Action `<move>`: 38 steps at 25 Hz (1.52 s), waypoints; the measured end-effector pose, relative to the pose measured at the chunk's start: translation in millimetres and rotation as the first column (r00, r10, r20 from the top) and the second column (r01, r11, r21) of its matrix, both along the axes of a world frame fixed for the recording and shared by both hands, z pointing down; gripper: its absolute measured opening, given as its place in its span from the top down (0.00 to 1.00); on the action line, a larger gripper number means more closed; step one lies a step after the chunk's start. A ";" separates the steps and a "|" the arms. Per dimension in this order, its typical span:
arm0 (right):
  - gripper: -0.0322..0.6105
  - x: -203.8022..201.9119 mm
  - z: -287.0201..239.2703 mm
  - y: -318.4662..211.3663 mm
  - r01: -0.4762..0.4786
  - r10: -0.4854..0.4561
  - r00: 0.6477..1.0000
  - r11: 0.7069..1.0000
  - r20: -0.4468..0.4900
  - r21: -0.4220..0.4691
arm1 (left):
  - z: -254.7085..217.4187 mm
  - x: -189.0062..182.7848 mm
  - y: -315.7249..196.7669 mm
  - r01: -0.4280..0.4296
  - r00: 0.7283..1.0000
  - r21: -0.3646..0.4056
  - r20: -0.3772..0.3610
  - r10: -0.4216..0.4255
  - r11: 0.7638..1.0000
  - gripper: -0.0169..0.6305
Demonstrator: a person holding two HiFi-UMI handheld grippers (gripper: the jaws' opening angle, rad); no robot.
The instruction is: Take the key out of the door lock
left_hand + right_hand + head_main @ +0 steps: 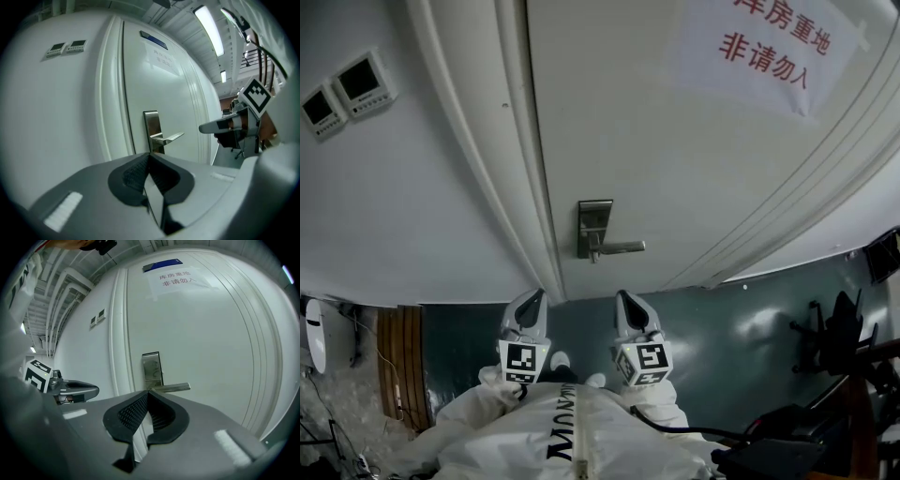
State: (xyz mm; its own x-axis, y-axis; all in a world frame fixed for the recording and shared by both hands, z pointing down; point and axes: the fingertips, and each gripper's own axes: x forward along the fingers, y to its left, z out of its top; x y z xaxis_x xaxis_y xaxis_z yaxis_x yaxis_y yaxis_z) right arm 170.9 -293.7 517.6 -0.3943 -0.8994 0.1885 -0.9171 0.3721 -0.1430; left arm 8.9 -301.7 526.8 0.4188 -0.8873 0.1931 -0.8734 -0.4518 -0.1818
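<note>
A steel lock plate (594, 223) with a lever handle (620, 247) sits on the white door (675, 159). The key is too small to make out; the plate's lower end is hidden behind my jaws in both gripper views. My left gripper (530, 307) and right gripper (628, 306) hang side by side below the lock, well short of the door, both shut with nothing in them. In the left gripper view the shut tips (149, 154) point at the plate (151, 123). In the right gripper view the shut tips (148, 393) sit just under the handle (171, 387).
A paper sign with red characters (773, 45) is taped high on the door. Two small wall panels (345, 92) are left of the door frame (502, 159). Dark chairs and gear (839, 347) stand at the right, a wooden panel (398, 356) at the lower left.
</note>
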 end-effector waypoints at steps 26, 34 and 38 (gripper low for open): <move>0.86 -16.1 1.9 -45.9 -0.042 0.042 0.998 0.999 -0.037 0.000 | -9.1 -12.4 -36.8 -0.030 0.999 0.034 -0.025 0.031 0.999 0.97; 0.68 -14.1 32.2 -60.8 -0.031 0.065 0.953 0.992 0.297 -0.118 | -8.4 -22.1 -37.1 -0.001 1.000 0.034 -0.005 0.002 0.999 0.97; 0.70 -8.7 42.8 -69.7 -0.035 0.124 0.824 0.985 0.554 -0.169 | -8.9 -28.6 -37.8 0.014 1.000 0.036 0.001 -0.015 0.999 0.97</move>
